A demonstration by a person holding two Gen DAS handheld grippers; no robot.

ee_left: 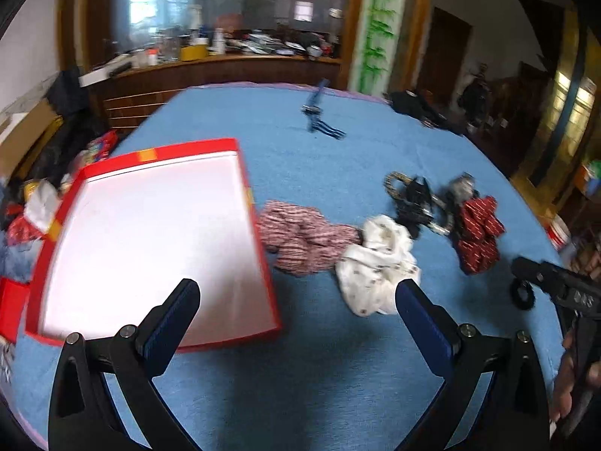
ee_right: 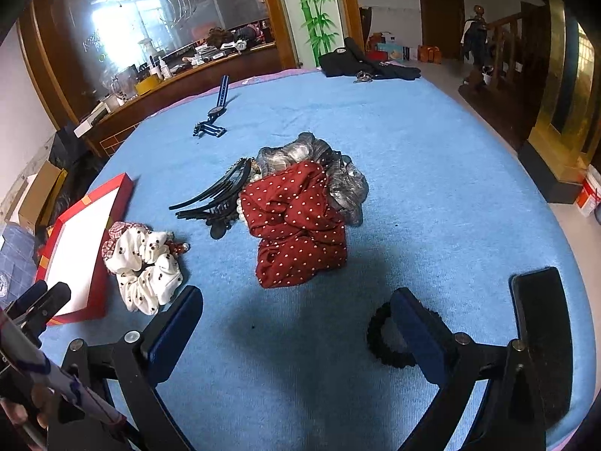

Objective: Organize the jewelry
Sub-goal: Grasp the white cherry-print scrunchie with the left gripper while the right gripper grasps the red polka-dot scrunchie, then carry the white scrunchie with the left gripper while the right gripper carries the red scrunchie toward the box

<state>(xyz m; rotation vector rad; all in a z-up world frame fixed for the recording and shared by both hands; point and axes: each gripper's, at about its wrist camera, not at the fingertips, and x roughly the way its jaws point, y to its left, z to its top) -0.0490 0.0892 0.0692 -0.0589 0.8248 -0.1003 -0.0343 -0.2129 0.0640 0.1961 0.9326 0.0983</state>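
An open red box with a white inside (ee_left: 150, 240) lies on the blue table; it also shows in the right wrist view (ee_right: 80, 248). Beside it lie a red checked scrunchie (ee_left: 300, 240) and a white dotted scrunchie (ee_left: 375, 263), the latter also in the right wrist view (ee_right: 146, 270). Further off is a pile: a red dotted scrunchie (ee_right: 296, 221), a grey scrunchie (ee_right: 330, 165), black headbands (ee_right: 214, 191). A small black scrunchie (ee_right: 379, 334) lies by my right gripper's right finger. My left gripper (ee_left: 296, 300) is open, just short of the white scrunchie. My right gripper (ee_right: 296, 308) is open and empty.
A blue striped watch strap (ee_right: 216, 112) lies at the far side of the table (ee_right: 432, 188). Dark clothing (ee_right: 360, 64) sits at the far edge. A black phone-like slab (ee_right: 541, 323) lies at the right. A cluttered wooden counter stands beyond the table.
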